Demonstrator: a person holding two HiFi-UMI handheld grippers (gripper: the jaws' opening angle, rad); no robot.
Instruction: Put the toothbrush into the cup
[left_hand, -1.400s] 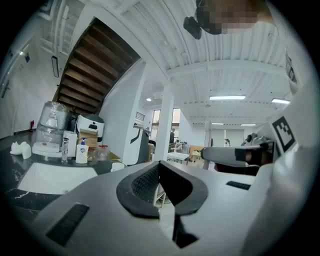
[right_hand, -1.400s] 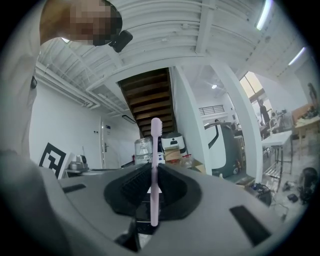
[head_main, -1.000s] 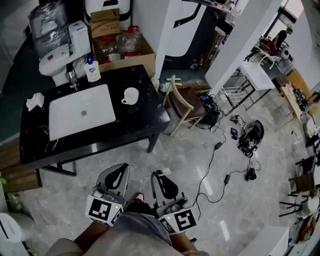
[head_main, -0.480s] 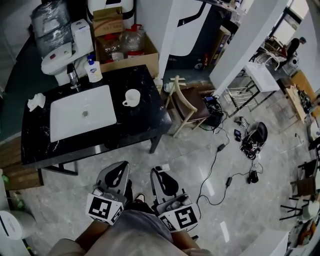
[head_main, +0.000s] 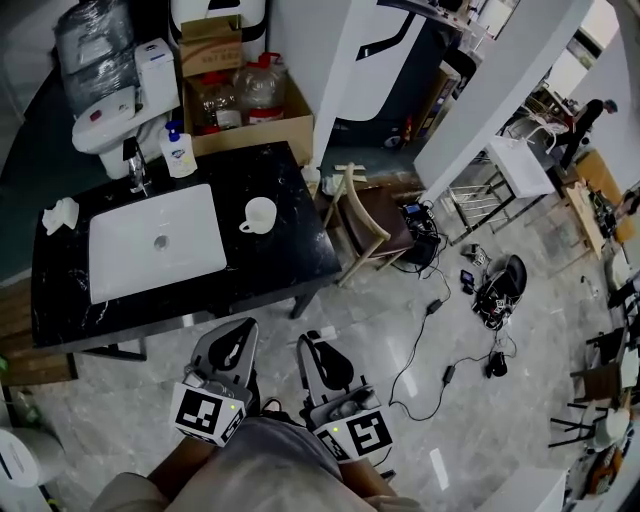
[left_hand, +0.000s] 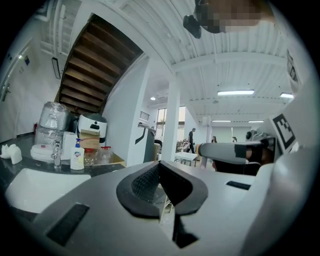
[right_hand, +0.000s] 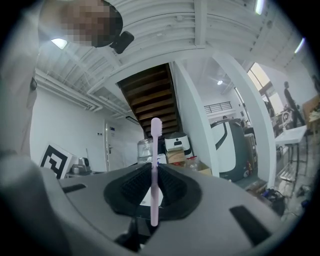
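Cup (head_main: 260, 214) on table (head_main: 270, 262), just right of sink (head_main: 120, 262); bottle (head_main: 180, 155) behind sink. Chair (head_main: 365, 215) right of table. Left gripper (head_main: 238, 340) and right gripper (head_main: 319, 352) side by side before table.

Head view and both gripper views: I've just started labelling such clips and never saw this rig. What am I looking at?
There is no robot here: a person holds a two-jaw claw in each hand. The head view comes from a camera on the person's head, looking down. Each gripper view comes from a camera riding on that claw, looking along its jaws. The left claw is shut and empty. The right claw is shut on a pink toothbrush, which stands upright. Ahead is a black table with a white sink, a cup to the right of the sink, and a soap bottle behind it. Both claws are held short of the table.
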